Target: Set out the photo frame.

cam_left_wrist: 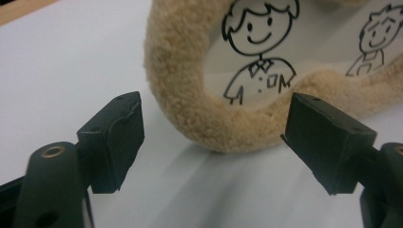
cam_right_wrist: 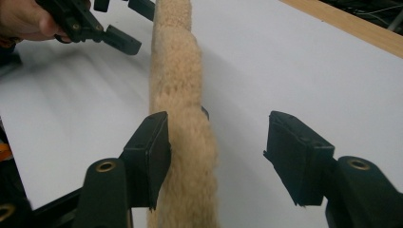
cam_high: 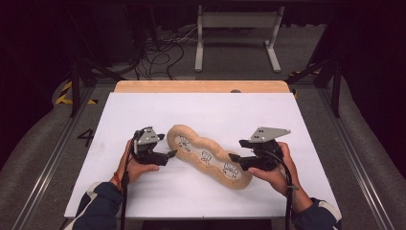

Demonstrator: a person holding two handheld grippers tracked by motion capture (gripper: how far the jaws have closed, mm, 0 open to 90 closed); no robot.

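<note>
— What's that thing lying on the table?

— A long tan fleecy frame with a wavy outline (cam_high: 209, 156), lying flat on the white tabletop sheet (cam_high: 143, 110), a bit nearer the person's edge than the middle. It runs on a slant, from the far left down toward the near right. Its puffy rim rings a pale inner panel with three little black line-drawn cartoon figures (cam_left_wrist: 259, 52) in a row; from the left gripper view you can make out one smiling, with a collar and buttons.

— And the grippers?

— The left gripper (cam_high: 167, 154) sits just beside the frame's left end, its jaws spread apart with nothing between them; the rounded end of the rim lies just ahead of the tips. The right gripper (cam_high: 235, 158) is at the near right stretch of the frame. Its jaws are also parted, straddling the fuzzy rim: one pad sits right against the fleece, the other stands well clear of it, so it isn't clamping anything.

— Anything in the way?

— Not on the sheet itself. A bare strip of light wooden table edge (cam_high: 201, 86) shows along the far side. Beyond it, on the grey floor, stand a white metal stand (cam_high: 238, 33) and a tangle of black cables (cam_high: 158, 52), well apart from the work. Dark-sleeved forearms come in from the near edge.
</note>
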